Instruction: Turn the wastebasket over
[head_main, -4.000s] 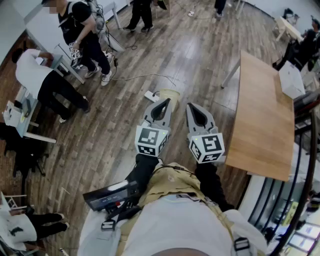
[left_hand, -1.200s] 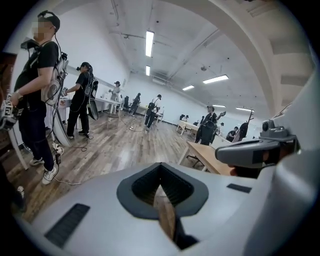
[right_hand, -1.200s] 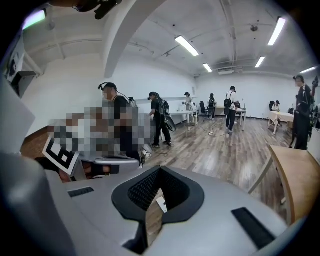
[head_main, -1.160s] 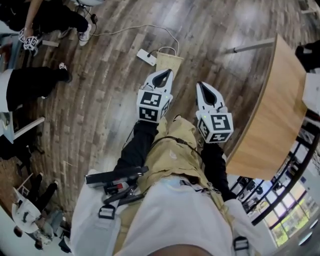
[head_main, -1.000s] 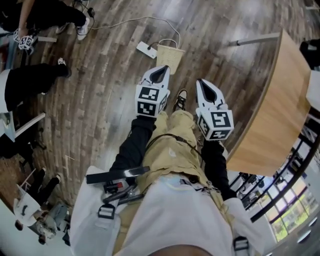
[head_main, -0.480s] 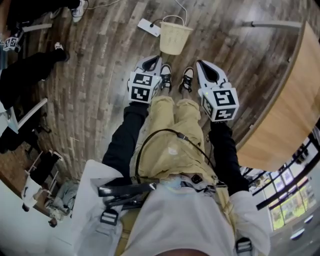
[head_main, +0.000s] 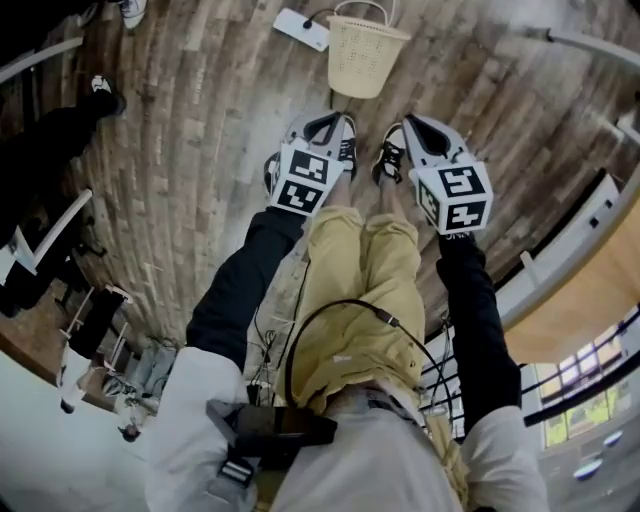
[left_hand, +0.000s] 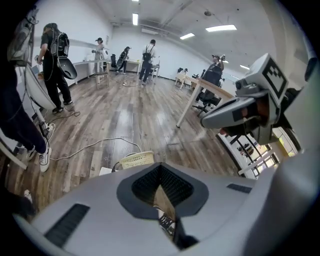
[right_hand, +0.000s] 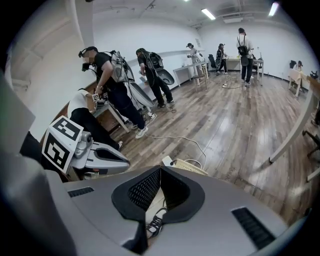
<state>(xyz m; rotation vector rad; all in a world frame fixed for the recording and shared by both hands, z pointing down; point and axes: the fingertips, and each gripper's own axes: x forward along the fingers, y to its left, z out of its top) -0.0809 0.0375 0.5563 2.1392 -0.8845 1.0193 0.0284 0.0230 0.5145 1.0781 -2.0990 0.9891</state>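
Note:
The wastebasket (head_main: 366, 55) is cream, woven-looking, with a thin wire handle. It stands on the wooden floor just ahead of the person's shoes (head_main: 388, 160), its wider rim on the far side. In the left gripper view the wastebasket (left_hand: 135, 160) peeks over the jaws, and in the right gripper view the wastebasket (right_hand: 192, 166) does too. My left gripper (head_main: 340, 118) and right gripper (head_main: 408, 122) hang side by side above the shoes, short of the basket and touching nothing. Both point down and forward. The left gripper (left_hand: 160, 165) and right gripper (right_hand: 160, 169) have their tips together, nothing between them.
A white power strip (head_main: 302, 28) with its cable lies on the floor left of the basket. A wooden table (head_main: 590, 230) with pale legs stands to the right. Several people work at desks (right_hand: 107, 107) to the left and farther back in the room.
Both grippers have dropped toward the floor as the person bent forward. The basket has moved up in the head view, and the shoes have come into sight under the jaws.

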